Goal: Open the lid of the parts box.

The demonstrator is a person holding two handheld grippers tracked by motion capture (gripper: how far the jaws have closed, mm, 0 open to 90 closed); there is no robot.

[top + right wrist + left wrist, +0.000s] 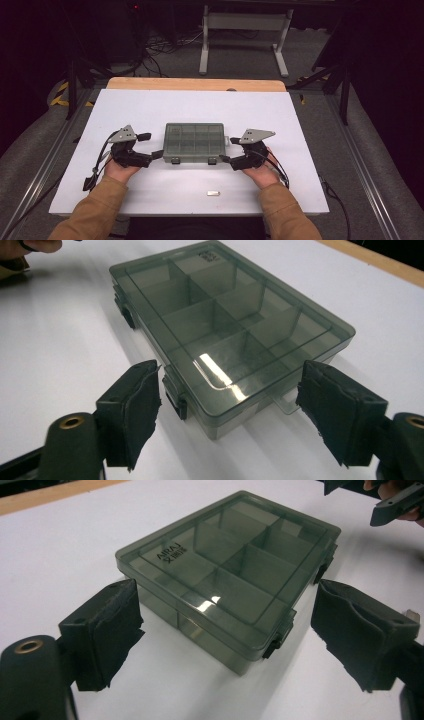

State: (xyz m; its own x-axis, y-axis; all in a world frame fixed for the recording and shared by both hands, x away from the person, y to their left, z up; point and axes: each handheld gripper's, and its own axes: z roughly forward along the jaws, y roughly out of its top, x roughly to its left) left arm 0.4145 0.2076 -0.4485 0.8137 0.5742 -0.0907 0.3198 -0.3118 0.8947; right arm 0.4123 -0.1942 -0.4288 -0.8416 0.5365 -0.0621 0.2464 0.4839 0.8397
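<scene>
A smoky see-through compartment box (195, 143) lies shut in the middle of the white table, its two dark latches facing the person. My left gripper (154, 145) is at its left end. In the left gripper view the near corner of the box (225, 575) sits between the padded jaws of my left gripper (227, 635), which stand apart from it. My right gripper (227, 149) is at the right end. In the right gripper view the box (225, 325) has a corner between the open jaws of my right gripper (235, 410), and the pads do not touch it.
A small silver piece (213, 193) lies on the white table top (195, 107) near the front edge. A wooden strip (195, 84) runs along the far edge. Beyond it stand a white table frame (245, 30) and floor cables.
</scene>
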